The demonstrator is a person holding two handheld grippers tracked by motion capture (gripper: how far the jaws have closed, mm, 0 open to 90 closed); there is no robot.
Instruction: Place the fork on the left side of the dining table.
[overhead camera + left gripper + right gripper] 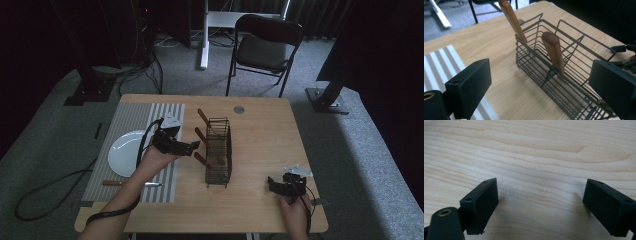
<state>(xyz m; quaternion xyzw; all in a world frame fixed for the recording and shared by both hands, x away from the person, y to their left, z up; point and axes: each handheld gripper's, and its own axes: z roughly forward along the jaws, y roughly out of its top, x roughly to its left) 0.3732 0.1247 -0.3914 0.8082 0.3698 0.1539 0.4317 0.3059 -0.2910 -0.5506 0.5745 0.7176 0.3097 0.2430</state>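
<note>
Two claws gape wide: left claw (196, 145) beside wire basket (218, 165), plate (120, 152) behind.

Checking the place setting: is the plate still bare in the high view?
Yes, the white plate on the striped mat has nothing on it.

No readable text, label, brand, number or sign anywhere.
</note>
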